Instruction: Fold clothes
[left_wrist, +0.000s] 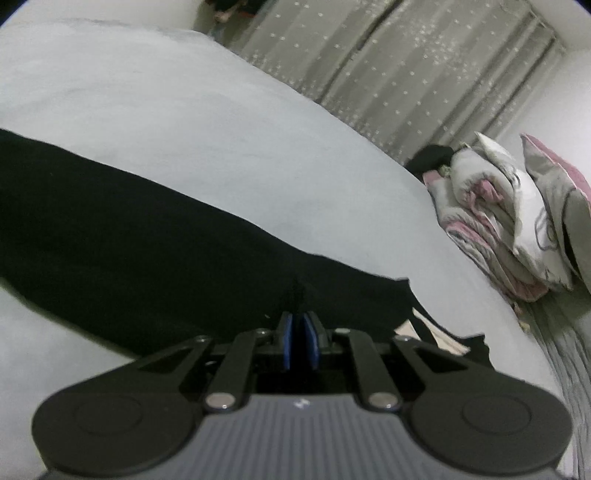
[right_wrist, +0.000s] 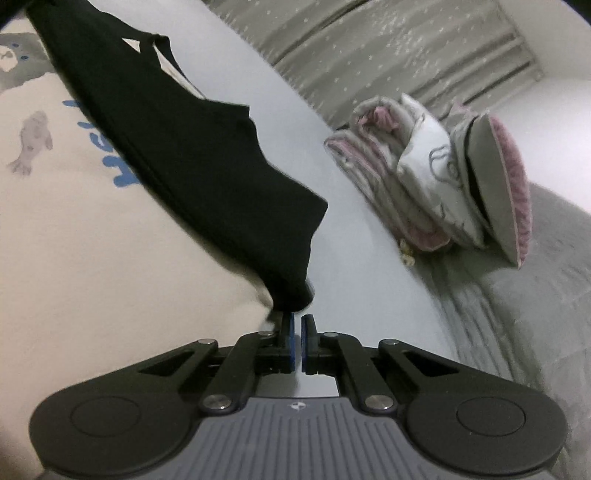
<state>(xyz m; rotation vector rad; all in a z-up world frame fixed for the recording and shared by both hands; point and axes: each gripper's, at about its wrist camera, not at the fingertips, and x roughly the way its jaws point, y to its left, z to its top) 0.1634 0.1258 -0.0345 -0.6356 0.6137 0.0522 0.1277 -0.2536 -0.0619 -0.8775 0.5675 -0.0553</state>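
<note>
Pale bedding (left_wrist: 221, 147) is carrying a limp, light black garment (left_wrist: 129, 229) sagging toward its near edge; left gripper (left_wrist: 300, 325) is pinching its hem, right gripper (right_wrist: 298, 321) is clamping its corner tip.

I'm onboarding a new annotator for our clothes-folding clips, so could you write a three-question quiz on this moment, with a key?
1. True or false: the left tongs are shut on the black garment.
2. Multiple choice: what lies under the black garment in the right wrist view? A) a cream top with seal prints and blue lettering B) a striped towel C) a cardboard box
3. Short answer: what sits at the far right of the bed?

Key:
1. True.
2. A, the cream top.
3. A stack of folded grey, white and pink bedding, in front of the curtain.
</note>
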